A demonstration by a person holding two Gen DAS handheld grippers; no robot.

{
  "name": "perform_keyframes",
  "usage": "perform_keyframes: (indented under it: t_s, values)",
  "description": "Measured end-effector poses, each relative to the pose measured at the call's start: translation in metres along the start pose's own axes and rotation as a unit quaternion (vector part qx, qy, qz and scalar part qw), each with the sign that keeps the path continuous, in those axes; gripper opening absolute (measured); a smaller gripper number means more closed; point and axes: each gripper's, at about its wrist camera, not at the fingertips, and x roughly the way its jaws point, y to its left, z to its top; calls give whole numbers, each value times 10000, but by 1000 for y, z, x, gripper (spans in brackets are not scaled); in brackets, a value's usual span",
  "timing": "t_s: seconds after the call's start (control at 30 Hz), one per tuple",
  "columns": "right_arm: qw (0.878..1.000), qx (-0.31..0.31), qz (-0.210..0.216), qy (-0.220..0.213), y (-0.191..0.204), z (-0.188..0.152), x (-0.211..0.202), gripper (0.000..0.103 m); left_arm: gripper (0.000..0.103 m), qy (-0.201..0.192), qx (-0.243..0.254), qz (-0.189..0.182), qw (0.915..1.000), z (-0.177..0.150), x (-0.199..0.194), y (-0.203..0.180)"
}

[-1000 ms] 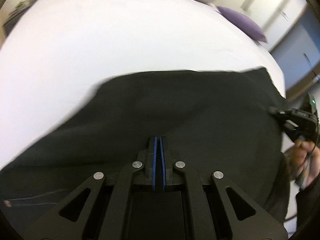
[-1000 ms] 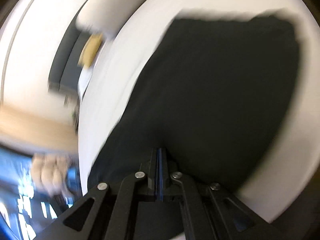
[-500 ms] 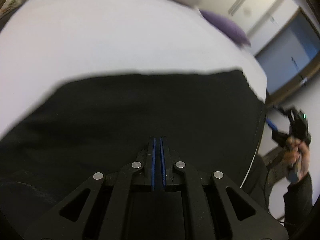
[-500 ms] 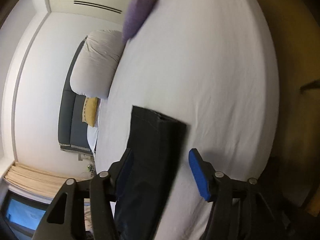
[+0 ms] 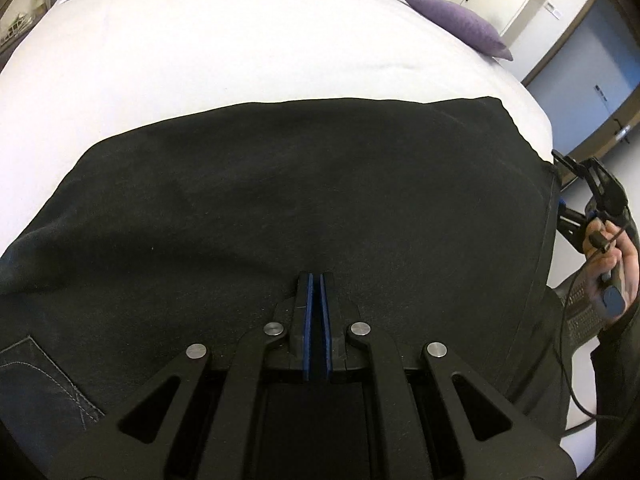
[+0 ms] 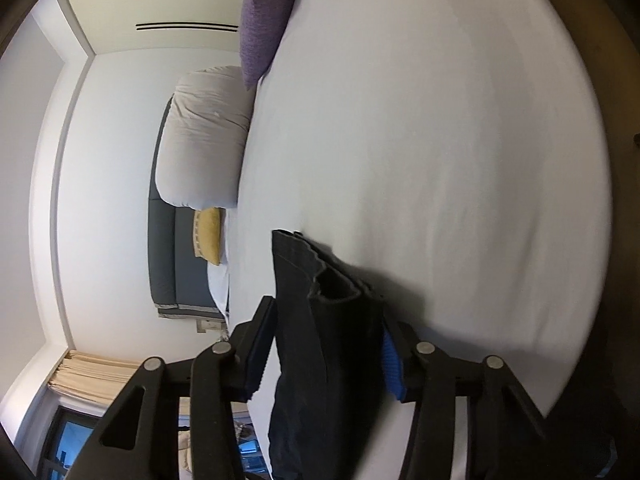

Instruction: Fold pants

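Black pants [image 5: 300, 184] lie spread on a white bed [image 5: 220, 48]. In the left wrist view my left gripper [image 5: 316, 280] is shut over the near part of the cloth, with cloth likely pinched between its blue pads. My right gripper [image 5: 580, 200] shows at the pants' right end, held in a hand. In the right wrist view my right gripper [image 6: 324, 336] is open, its fingers on either side of the pants' cuff end [image 6: 320, 320], not gripping it.
A purple pillow [image 5: 456, 28] and a large white pillow [image 6: 204, 140] lie at the bed's head. A yellow cushion [image 6: 208, 236] rests against a grey headboard [image 6: 164, 256]. A wall, a window with curtains and doors surround the bed.
My right gripper has let go of the pants and opened, then drawn back to the cuff end. My left gripper stays shut and the pants now lie flat.
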Motion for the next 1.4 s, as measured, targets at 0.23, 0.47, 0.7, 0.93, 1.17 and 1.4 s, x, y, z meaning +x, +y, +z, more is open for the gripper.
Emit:
perform_keyframes:
  t_s: [0.23, 0.47, 0.7, 0.93, 1.17, 1.4]
  values:
    - [9996, -222, -136, 51, 4, 2, 6, 25, 5, -26, 115, 91, 9999, -4, 2, 3]
    - [9990, -327, -316, 29, 4, 3, 5, 12, 5, -61, 103, 23, 9999, -17, -19, 34]
    - [9975, -526, -470, -83, 11, 0, 4, 11, 5, -69, 76, -15, 9999, -16, -20, 37]
    - [9886, -1336, -692, -90, 54, -23, 4, 11, 5, -76, 18, -88, 9999, -19, -26, 51]
    - [9104, -3905, -1158, 722, 143, -153, 37, 11, 5, -185, -449, -504, 9975, -21, -38, 69]
    - [7535, -6077, -2106, 1362, 134, -306, 100, 11, 6, -285, -1200, -1342, 9833, -38, -57, 97]
